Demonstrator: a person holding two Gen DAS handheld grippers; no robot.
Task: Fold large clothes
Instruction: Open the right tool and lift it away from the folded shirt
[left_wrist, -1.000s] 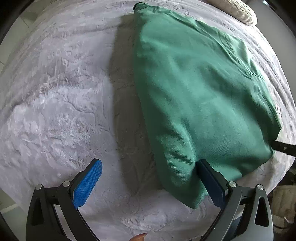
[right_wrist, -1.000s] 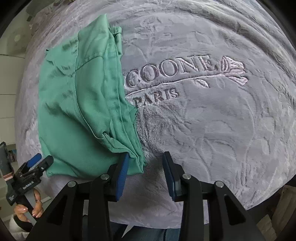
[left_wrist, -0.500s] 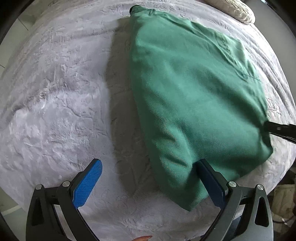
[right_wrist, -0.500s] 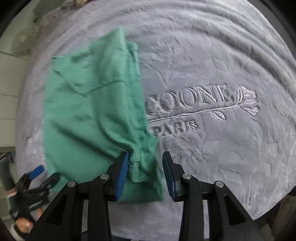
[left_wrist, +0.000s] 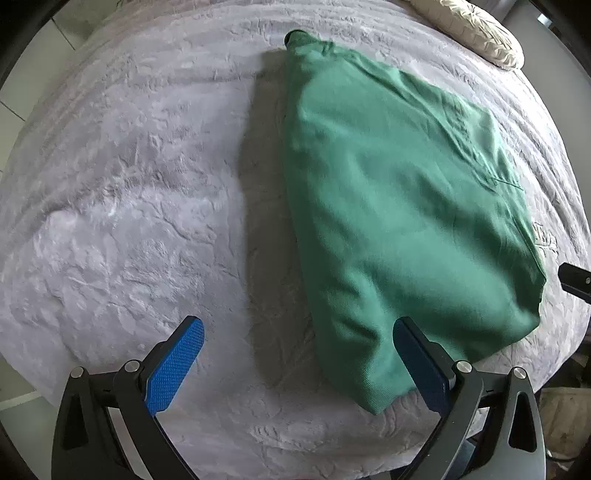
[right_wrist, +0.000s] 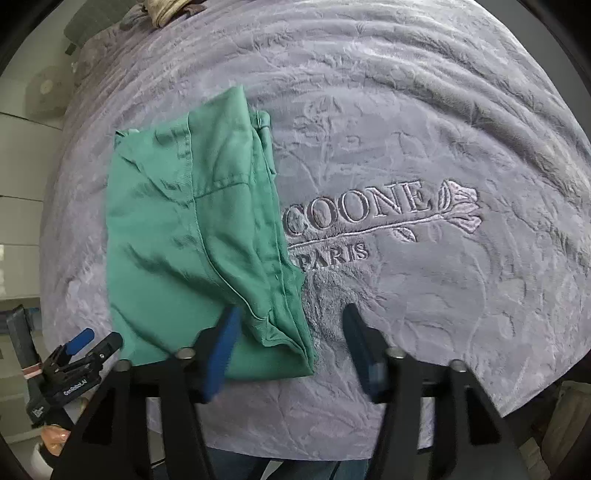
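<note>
Your right gripper (right_wrist: 291, 343) has just been opening, nothing between its fingers; left gripper (left_wrist: 297, 354) gapes empty too — the green garment (left_wrist: 399, 221) lies folded on the bed (left_wrist: 129, 184), released.

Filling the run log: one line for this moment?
green garment: folded on grey blanket | left gripper: open, empty | right gripper: just opened, garment released
</note>
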